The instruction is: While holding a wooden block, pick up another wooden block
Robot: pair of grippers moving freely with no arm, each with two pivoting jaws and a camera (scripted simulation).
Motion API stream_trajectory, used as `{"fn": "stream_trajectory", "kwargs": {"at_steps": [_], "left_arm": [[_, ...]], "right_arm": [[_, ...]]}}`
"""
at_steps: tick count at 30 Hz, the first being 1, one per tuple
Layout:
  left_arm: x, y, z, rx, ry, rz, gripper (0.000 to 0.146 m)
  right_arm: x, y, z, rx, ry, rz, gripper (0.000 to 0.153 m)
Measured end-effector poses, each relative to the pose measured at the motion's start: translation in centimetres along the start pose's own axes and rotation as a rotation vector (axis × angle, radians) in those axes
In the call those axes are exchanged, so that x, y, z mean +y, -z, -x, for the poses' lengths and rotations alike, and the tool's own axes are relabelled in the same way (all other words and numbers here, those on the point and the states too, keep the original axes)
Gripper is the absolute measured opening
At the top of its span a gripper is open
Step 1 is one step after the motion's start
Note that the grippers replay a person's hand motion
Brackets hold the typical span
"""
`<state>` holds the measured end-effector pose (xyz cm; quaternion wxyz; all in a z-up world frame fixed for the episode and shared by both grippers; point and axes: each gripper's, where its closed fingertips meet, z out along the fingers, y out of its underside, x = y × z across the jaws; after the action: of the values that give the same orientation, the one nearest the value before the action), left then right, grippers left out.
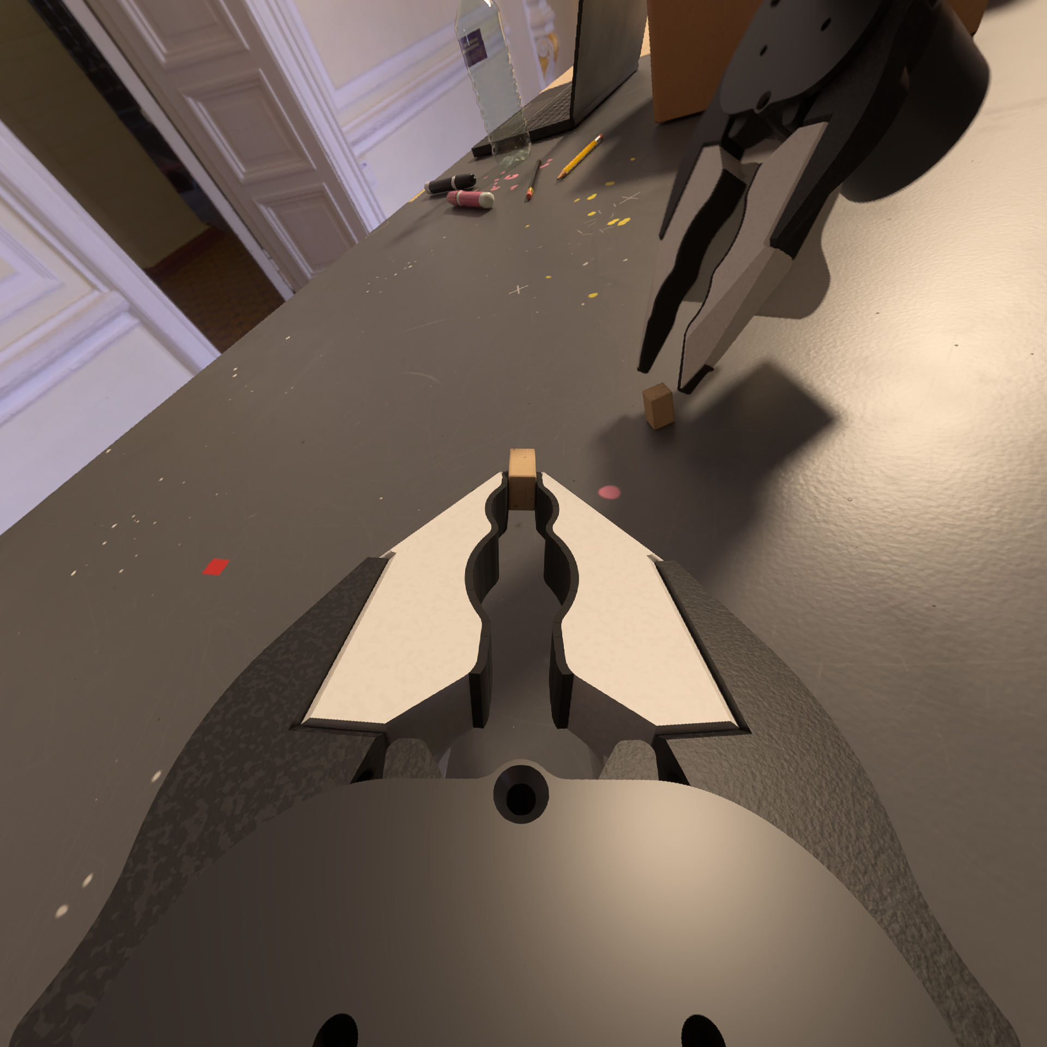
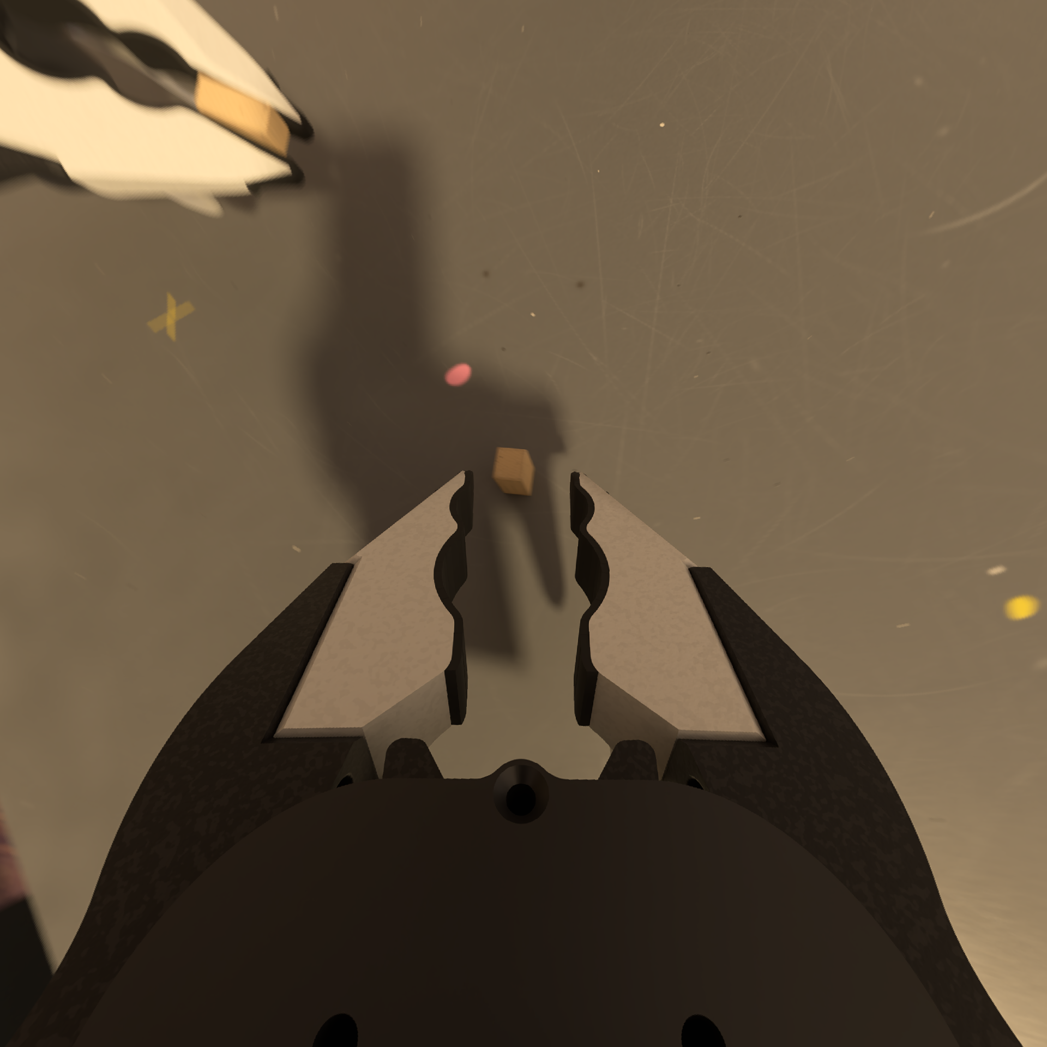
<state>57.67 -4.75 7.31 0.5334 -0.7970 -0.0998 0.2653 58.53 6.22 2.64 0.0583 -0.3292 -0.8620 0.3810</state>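
Left gripper is clamped on the held wooden block, pinched right at the fingertips with its top end poking out past them; it sits raised off the dark table. Right gripper has its jaws apart and nothing between them. The second wooden block stands on the table just past the right fingertips, in the gap line but biased toward the left finger, roughly 12 o'clock from the tips in the right wrist view. In the left wrist view the same block is at about 1 o'clock from the held block, standing upright, long axis vertical, with the right gripper poised just above it at 12 to 1 o'clock, tips not touching it as far as I can tell. Right is clearly the nearer tool. My read: next move is a short advance and drop along the finger axis, with a slight shift left to centre the block before closing. Risk: the left finger clips it and tips it over.
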Motion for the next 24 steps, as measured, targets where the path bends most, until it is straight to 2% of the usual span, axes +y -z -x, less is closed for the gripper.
{"fn": "stream_trajectory", "kwargs": {"at_steps": [2,3,7,13,24], "left_arm": [[-0.1,-0.1,-0.1,0.005,0.001,-0.005,0.008],[-0.1,-0.1,-0.2,0.009,0.001,-0.006,0.008],[-0.4,-0.2,-0.4,0.029,-0.003,-0.021,0.008],[-0.5,-0.1,-0.4,0.018,-0.006,-0.032,0.008],[0.2,-0.3,-0.1,-0.018,0.009,0.028,0.008]], "right_arm": [[0.0,-0.2,0.8,-0.002,-0.102,-0.036,0.034],[0.2,-0.5,0.7,0.027,-0.107,-0.031,0.035],[-0.1,-1.4,0.4,0.129,-0.042,-0.052,0.039],[-0.9,-2.9,0.6,0.074,-0.021,-0.06,0.034],[-1.4,-0.7,0.5,0.085,0.022,-0.164,0.029]]}}
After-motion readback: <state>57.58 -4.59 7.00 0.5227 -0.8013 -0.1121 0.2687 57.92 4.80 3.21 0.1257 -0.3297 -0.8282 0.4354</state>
